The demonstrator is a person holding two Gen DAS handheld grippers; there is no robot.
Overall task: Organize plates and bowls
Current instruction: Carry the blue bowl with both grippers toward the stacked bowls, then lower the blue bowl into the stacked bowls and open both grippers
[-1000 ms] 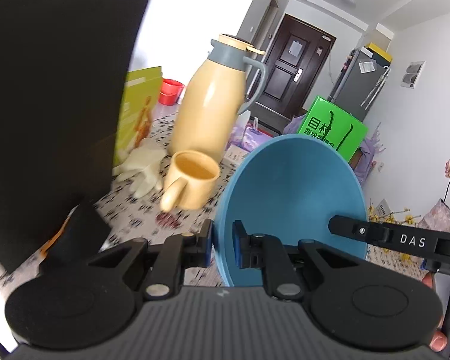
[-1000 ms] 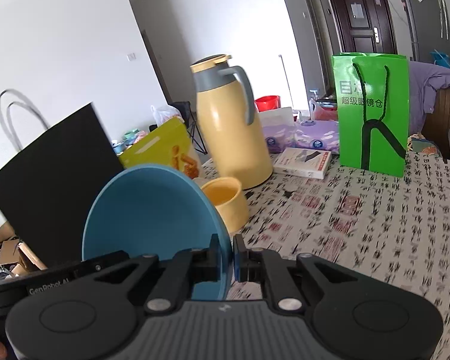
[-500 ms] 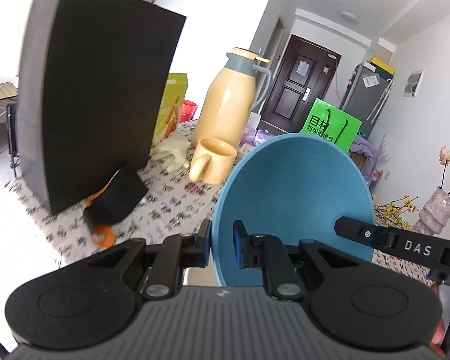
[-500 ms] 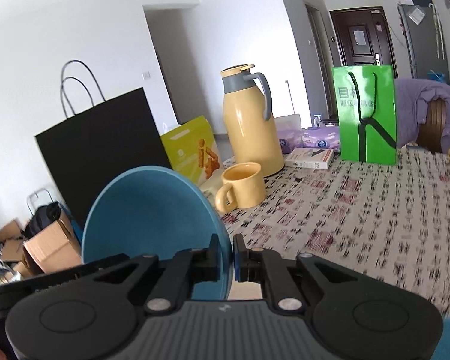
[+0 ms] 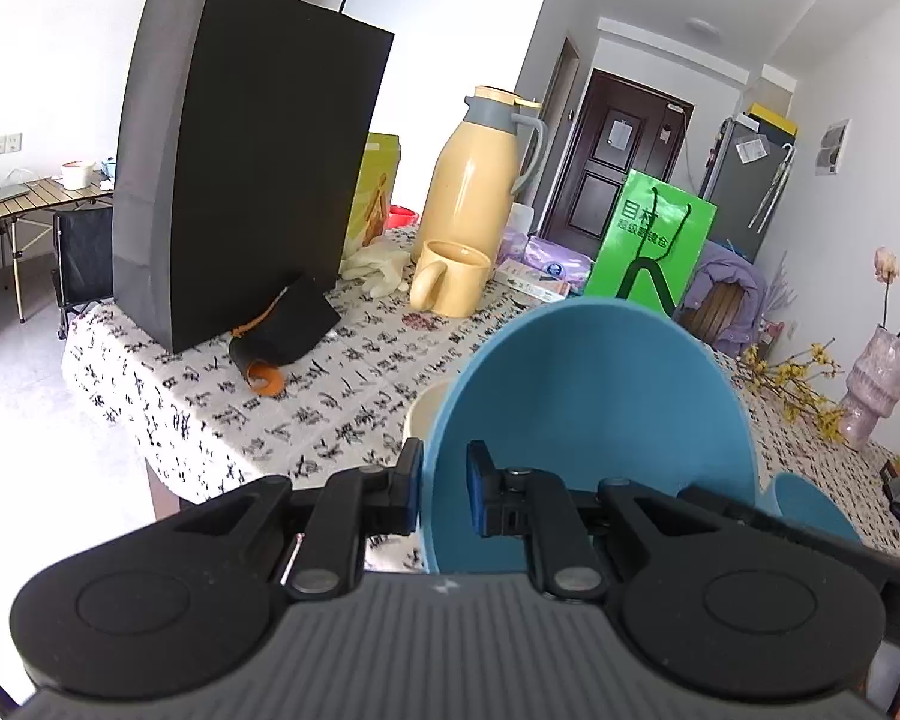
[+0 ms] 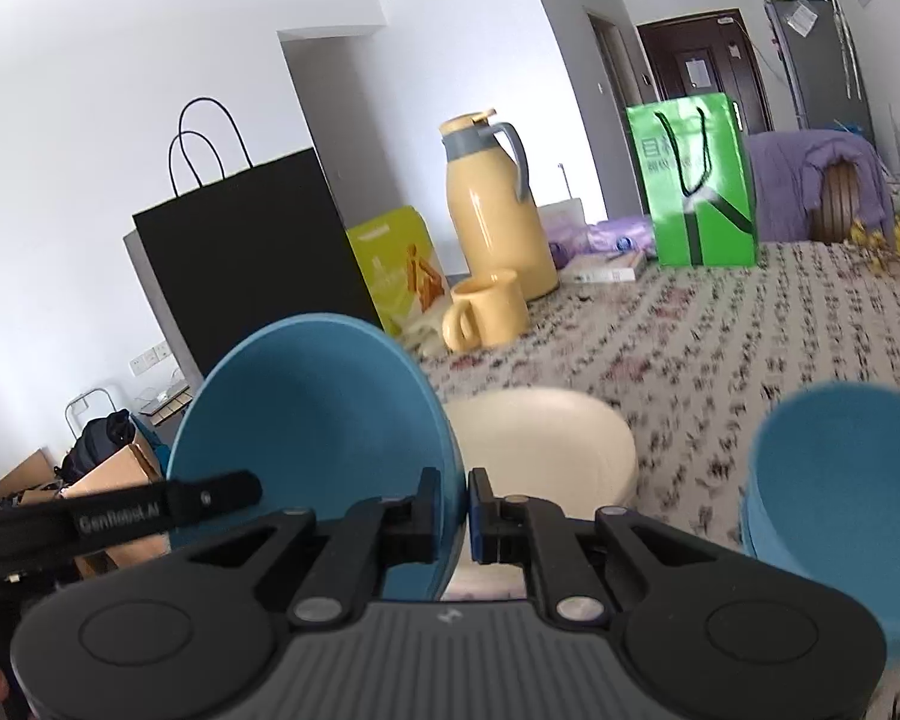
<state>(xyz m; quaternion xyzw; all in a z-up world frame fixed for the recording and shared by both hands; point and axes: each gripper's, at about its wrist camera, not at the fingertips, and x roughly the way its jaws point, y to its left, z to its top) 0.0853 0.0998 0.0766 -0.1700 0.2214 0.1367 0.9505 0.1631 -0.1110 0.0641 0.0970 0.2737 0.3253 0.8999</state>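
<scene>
Black paper bag (image 5: pixel 240 168) stands at the far left of the counter (image 5: pixel 342 414), with a small black pouch (image 5: pixel 285 324) lying at its foot. Right of it come a yellow-green bag (image 5: pixel 375 192), pale gloves (image 5: pixel 378 270), a yellow thermos jug (image 5: pixel 474 174) and a yellow mug (image 5: pixel 450 279) just in front of the jug. Further right a green bag (image 5: pixel 654 246) stands upright, and a pink vase (image 5: pixel 876 384) sits near the far right edge.

Nearer the cameras, the blue bowl (image 5: pixel 588 420) is held tilted on edge above the counter. The left hand-held gripper (image 5: pixel 444 495) pinches one side of its rim, and the right hand-held gripper (image 6: pixel 453 516) pinches the opposite side. Beside the bowl, a cream plate (image 6: pixel 546 450) lies on the counter. Right of that sits a second blue bowl (image 6: pixel 834 480).
</scene>
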